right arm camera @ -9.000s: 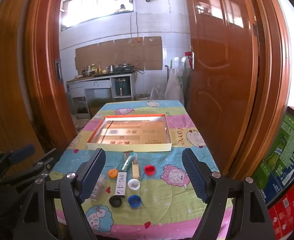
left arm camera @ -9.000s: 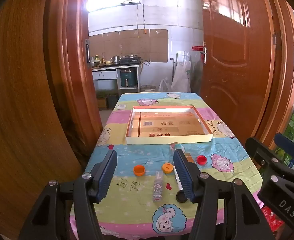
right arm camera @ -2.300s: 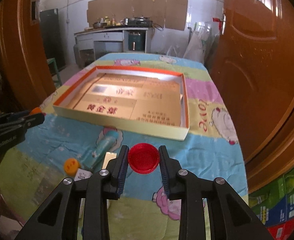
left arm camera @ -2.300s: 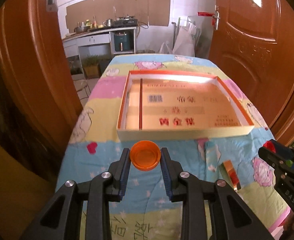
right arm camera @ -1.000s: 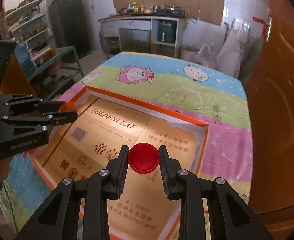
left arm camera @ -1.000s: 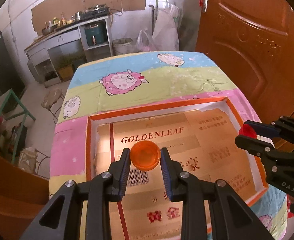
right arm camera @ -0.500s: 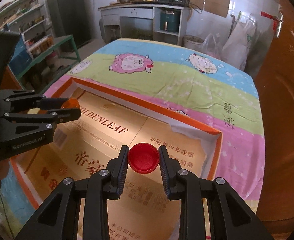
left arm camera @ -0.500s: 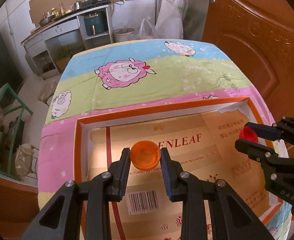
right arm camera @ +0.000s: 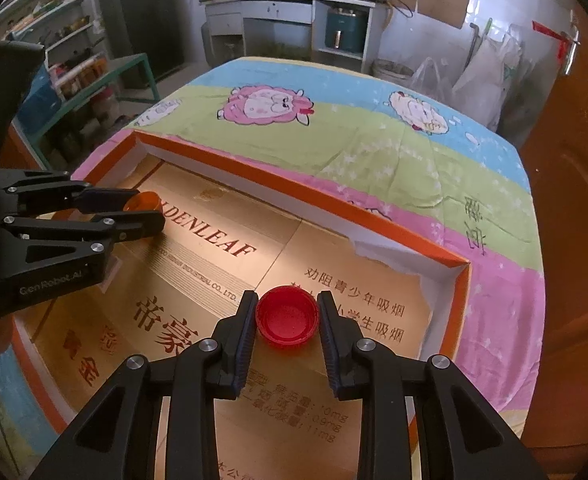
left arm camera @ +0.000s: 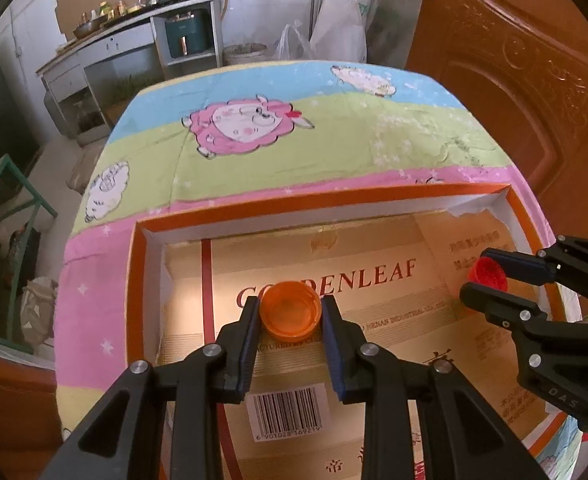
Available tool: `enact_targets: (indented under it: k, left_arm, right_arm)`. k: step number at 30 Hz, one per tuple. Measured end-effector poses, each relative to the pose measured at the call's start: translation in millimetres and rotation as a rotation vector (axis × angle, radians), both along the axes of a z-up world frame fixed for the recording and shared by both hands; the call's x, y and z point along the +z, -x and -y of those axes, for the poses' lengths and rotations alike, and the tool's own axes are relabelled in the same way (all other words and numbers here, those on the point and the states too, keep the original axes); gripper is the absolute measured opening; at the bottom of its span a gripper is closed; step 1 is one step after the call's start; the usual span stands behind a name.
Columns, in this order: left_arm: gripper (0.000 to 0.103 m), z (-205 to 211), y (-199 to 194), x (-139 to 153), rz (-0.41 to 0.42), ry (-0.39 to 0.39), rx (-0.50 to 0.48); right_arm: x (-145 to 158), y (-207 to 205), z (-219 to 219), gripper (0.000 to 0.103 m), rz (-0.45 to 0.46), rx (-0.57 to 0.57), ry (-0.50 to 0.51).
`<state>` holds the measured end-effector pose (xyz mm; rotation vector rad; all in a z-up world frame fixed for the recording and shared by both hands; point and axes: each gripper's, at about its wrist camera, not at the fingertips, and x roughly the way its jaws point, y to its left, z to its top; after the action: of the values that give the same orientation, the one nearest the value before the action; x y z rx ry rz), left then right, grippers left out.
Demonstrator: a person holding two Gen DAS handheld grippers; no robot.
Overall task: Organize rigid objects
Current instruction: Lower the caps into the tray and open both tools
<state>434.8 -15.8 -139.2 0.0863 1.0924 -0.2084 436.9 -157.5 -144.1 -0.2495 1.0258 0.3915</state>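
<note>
Left gripper pinched a round orange plastic cap; right gripper pinched a round red plastic cap, both over the orange-rimmed cardboard tray, red one at 3 o'clock.

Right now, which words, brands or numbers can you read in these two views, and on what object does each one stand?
"GOLDENLEAF", partly hidden by the orange cap: cardboard floor of the box.
"INDUSTRIAL CO., LTD.": same floor.
"6 901028 169219": under the barcode.
"帝豪": large red characters on the floor.
"GenRobot.AI": left gripper body.
"DAS": right gripper body.
Smaller Chinese lines beside the red cap: too blurred to quote.
</note>
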Motion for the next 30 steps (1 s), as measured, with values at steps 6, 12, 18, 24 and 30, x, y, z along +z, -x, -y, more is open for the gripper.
enact_targets:
  k: [6, 12, 18, 24, 30]
  left_arm:
    - [0.031, 1, -1, -4, 0.009, -0.017, -0.012]
    - [0.034, -4, 2, -5, 0.029, 0.002, -0.032]
    - [0.039, -8, 1, -5, 0.028, 0.021, -0.014]
    - [0.039, -15, 13, 5, 0.060, 0.073, 0.016]
    - [0.047, -15, 45, 31, 0.157, 0.054, 0.014]
  right_arm:
    - [-6, -1, 2, 0.031, -0.007, -0.004, -0.003]
    - [-6, -1, 4, 0.043, -0.002, -0.017, -0.015]
    - [2, 6, 8, 0.047, 0.019, -0.042, -0.045]
    - [16, 21, 16, 0.048, 0.063, -0.075, -0.064]
    - [28, 46, 21, 0.048, 0.092, -0.099, -0.081]
